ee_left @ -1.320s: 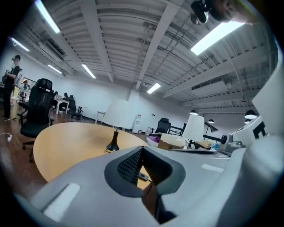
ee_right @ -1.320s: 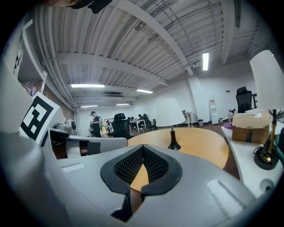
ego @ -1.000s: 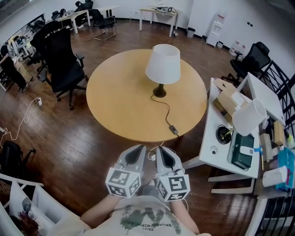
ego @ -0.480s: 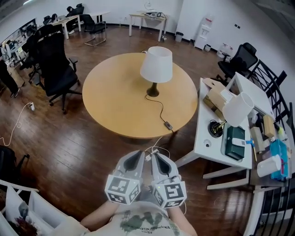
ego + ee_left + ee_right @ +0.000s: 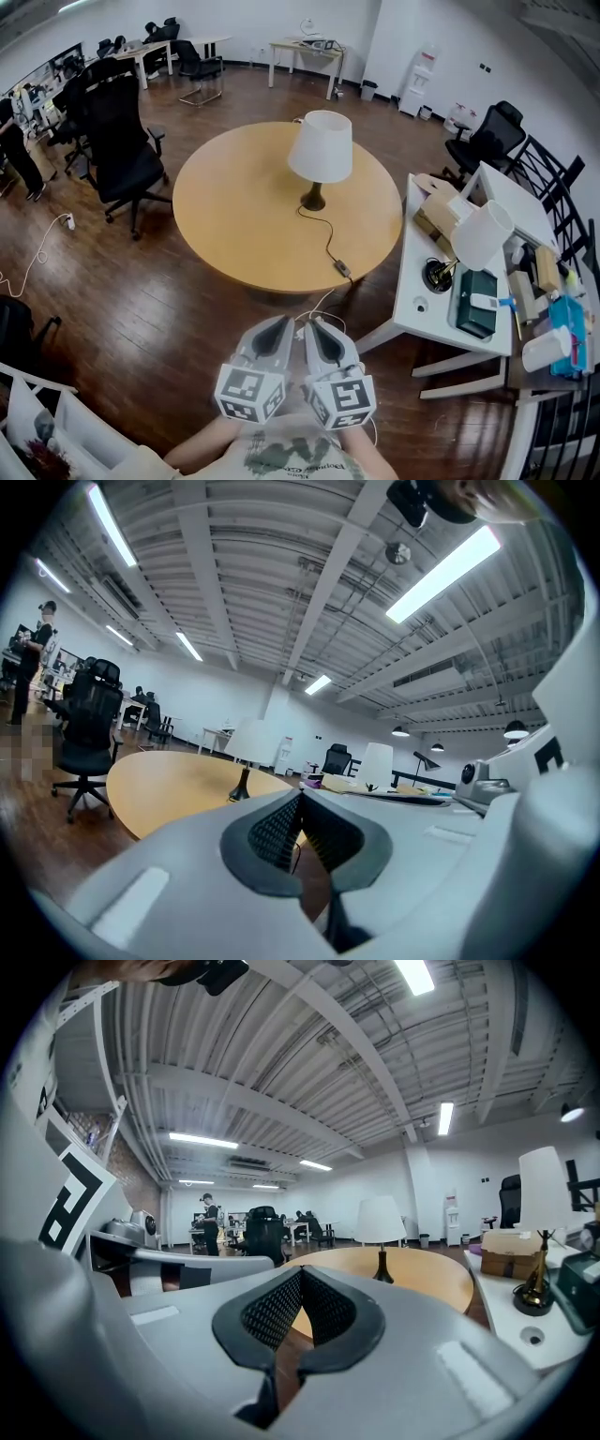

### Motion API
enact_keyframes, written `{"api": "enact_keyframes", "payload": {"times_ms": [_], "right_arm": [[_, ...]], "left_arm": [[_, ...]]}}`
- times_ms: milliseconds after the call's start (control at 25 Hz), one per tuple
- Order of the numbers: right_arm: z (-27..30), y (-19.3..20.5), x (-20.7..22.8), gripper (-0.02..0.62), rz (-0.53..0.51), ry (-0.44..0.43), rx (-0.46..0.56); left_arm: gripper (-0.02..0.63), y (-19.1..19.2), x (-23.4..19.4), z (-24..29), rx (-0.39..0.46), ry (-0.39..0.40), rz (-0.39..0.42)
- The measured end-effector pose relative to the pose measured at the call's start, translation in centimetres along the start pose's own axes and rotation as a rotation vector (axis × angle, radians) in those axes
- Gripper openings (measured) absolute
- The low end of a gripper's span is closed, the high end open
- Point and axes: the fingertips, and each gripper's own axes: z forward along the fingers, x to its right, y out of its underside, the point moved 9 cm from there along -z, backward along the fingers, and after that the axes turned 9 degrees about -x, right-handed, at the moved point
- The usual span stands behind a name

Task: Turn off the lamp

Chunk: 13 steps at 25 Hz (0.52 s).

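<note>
A lamp (image 5: 321,148) with a white shade and a dark foot stands on the round wooden table (image 5: 234,216). Its black cord runs toward the near edge, with an inline switch (image 5: 343,269) lying on the tabletop. The lamp also shows far off in the left gripper view (image 5: 247,747) and the right gripper view (image 5: 381,1227). My left gripper (image 5: 286,323) and right gripper (image 5: 310,325) are held side by side close to my body, short of the table. Both are shut with nothing between the jaws (image 5: 300,794) (image 5: 300,1269).
A white desk (image 5: 450,272) at the right carries a second white lamp (image 5: 480,236), a cardboard box and clutter. Black office chairs (image 5: 122,141) stand left of the table. A white cable (image 5: 319,302) hangs off the table's near edge. Wooden floor surrounds the table.
The two grippers have drawn slightly further from the table edge in the head view, still side by side and shut. The view has shifted, so table and lamp sit a little higher.
</note>
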Motion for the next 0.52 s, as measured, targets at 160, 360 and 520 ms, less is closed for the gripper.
{"api": "enact_keyframes", "payload": {"times_ms": [160, 360, 520], "right_arm": [[0.3, 0.6, 0.2, 0.0, 0.016, -0.002, 0.009], [-0.2, 1.3, 0.7, 0.0, 0.046, 0.015, 0.012], [-0.4, 1.7, 0.5, 0.0, 0.036, 0.017, 0.003]], "left_arm": [[0.0, 0.3, -0.1, -0.2, -0.006, -0.004, 0.008], [0.0, 0.7, -0.5, -0.5, -0.014, -0.024, 0.014], [0.0, 0.9, -0.4, -0.4, -0.016, -0.02, 0.012]]}}
